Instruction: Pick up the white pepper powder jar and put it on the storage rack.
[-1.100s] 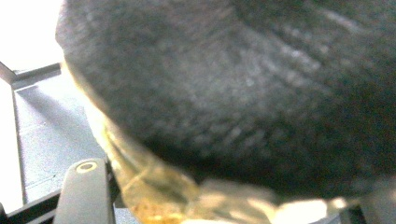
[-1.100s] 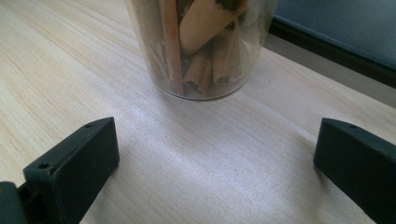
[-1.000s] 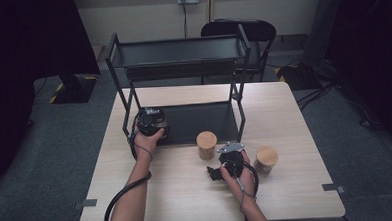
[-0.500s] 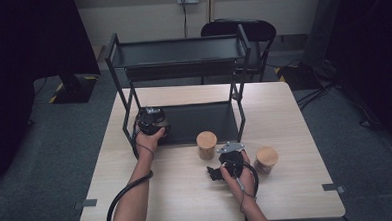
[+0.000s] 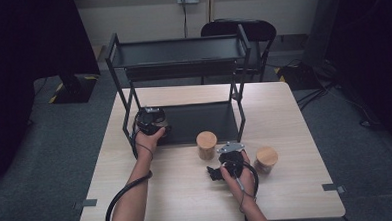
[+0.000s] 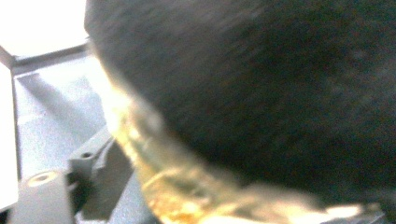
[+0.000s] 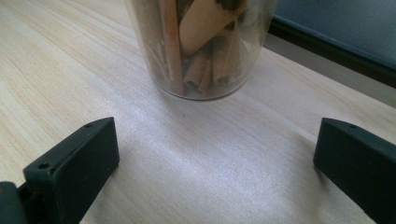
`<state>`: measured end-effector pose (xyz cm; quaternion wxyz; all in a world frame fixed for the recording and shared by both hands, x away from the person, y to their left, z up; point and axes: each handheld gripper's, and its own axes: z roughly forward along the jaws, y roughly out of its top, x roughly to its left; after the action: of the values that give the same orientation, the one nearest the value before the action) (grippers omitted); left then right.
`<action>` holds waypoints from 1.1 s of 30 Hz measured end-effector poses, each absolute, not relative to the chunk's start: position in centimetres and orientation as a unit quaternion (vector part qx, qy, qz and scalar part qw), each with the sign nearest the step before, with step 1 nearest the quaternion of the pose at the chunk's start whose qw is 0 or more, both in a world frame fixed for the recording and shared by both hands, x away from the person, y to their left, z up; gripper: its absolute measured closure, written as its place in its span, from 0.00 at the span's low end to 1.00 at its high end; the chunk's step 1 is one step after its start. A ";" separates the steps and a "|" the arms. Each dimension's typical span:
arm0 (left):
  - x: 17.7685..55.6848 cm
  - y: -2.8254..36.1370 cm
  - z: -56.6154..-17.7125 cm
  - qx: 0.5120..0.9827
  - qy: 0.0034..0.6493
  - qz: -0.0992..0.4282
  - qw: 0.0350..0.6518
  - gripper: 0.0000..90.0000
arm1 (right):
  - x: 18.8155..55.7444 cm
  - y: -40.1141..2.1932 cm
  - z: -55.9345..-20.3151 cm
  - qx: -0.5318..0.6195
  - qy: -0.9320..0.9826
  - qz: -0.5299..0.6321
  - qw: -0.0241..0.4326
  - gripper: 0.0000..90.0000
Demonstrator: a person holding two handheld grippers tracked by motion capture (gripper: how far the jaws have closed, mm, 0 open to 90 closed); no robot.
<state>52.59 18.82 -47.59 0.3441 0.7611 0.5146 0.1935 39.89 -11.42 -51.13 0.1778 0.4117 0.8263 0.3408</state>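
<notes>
My left gripper (image 5: 150,120) rests at the left end of the black rack's lower shelf (image 5: 204,121). In the left gripper view a dark, blurred, round thing with an amber glassy edge (image 6: 154,186), which looks like a jar, sits right in front of the camera. One black finger (image 6: 42,191) stands apart from it, and the jaws have just been opening. My right gripper (image 5: 225,162) hovers low over the table, open (image 7: 215,163) and with nothing between its jaws. It faces a clear jar of cinnamon sticks (image 7: 201,46), the wood-lidded jar (image 5: 206,144).
A second wood-lidded jar (image 5: 266,159) stands just right of my right gripper. The rack's upper shelf (image 5: 179,51) overhangs the lower one, with posts (image 5: 240,113) at its corners. A black chair (image 5: 253,30) stands behind the wooden table (image 5: 188,201).
</notes>
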 end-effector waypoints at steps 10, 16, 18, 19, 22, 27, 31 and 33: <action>52.1 18.9 -47.1 0.752 0.525 0.183 0.355 0.04 | 39.9 -11.4 -51.1 0.412 0.826 0.341 0.178 0.00; 51.6 19.0 -46.8 0.749 0.524 0.178 0.364 0.02 | 39.9 -11.4 -51.1 0.412 0.826 0.341 0.178 0.00; 51.5 18.9 -46.6 0.746 0.525 0.176 0.370 0.03 | 39.9 -11.4 -51.1 0.412 0.826 0.341 0.178 0.00; 51.4 18.9 -46.6 0.747 0.524 0.175 0.370 0.03 | 39.9 -11.4 -51.1 0.412 0.826 0.341 0.178 0.00; 51.3 19.0 -46.6 0.746 0.525 0.172 0.372 0.03 | 39.9 -11.4 -51.1 0.412 0.826 0.341 0.178 0.00; 51.0 19.1 -46.5 0.744 0.526 0.169 0.376 0.03 | 39.9 -11.4 -51.1 0.412 0.826 0.341 0.178 0.00; 50.7 19.2 -46.5 0.743 0.523 0.164 0.384 0.03 | 39.9 -11.4 -51.1 0.412 0.826 0.341 0.178 0.00; 50.7 19.3 -46.5 0.742 0.523 0.162 0.388 0.03 | 39.9 -11.4 -51.1 0.412 0.826 0.341 0.178 0.00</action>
<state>50.67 19.27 -46.49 0.3876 0.7418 0.5228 0.1620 39.89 -11.42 -51.13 0.1778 0.4120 0.8261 0.3409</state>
